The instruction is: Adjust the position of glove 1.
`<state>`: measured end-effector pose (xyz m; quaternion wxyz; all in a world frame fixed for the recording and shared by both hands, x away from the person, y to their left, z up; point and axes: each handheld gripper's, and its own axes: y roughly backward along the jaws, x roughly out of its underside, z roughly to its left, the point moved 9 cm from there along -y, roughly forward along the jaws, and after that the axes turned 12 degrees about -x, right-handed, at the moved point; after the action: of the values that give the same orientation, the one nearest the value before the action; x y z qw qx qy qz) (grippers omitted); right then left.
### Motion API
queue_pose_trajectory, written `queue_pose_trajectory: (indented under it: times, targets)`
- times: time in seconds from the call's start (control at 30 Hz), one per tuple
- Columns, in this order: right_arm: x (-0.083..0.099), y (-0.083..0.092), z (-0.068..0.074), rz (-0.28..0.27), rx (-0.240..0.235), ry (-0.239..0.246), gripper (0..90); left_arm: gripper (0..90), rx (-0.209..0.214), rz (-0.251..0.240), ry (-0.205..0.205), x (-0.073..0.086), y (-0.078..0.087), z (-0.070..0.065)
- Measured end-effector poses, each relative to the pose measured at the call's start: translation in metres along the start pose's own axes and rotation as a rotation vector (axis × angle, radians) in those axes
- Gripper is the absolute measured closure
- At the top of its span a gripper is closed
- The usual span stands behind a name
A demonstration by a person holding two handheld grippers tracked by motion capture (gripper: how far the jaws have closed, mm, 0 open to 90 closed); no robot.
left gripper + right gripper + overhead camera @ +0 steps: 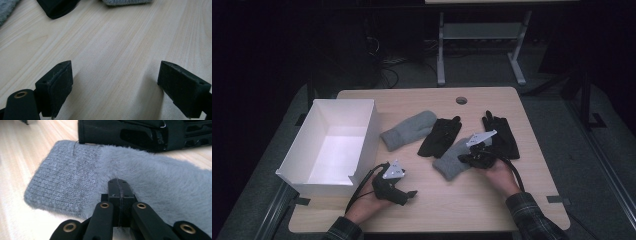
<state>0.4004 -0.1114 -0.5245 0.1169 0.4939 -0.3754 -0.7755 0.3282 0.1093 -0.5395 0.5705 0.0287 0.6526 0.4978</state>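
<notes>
On the wooden table [492, 195], right gripper [469, 159] sits over the near grey mitten [451, 161], jaws pressed together; in the right gripper view the closed tips [118, 185] lie on the fuzzy part of the mitten [155, 182], beside its knit cuff. Whether any fabric is pinched, cannot tell. Black glove [140, 132] lies just beyond it. Left gripper [409, 195] rests low over bare wood near the table's front edge, jaws wide apart, nothing between them [113, 92]. White box [362, 125] at the left side. Second grey mitten [408, 130] and another black glove [441, 136] lie mid-table
</notes>
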Motion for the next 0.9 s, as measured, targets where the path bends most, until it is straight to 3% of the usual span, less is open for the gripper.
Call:
queue_pose_trajectory:
  times: [0.23, 0.9]
  targets:
    - [0.005, 0.001, 0.014, 0.02, -0.024, 0.025, 90.0, 12.2, 0.0, 0.0, 0.0, 0.0, 0.0, 0.0]
    - [0.018, -0.004, 0.063, 0.07, -0.159, 0.114, 90.0, 12.2, -0.001, 0.001, 0.0, 0.0, 0.0, 0.0]
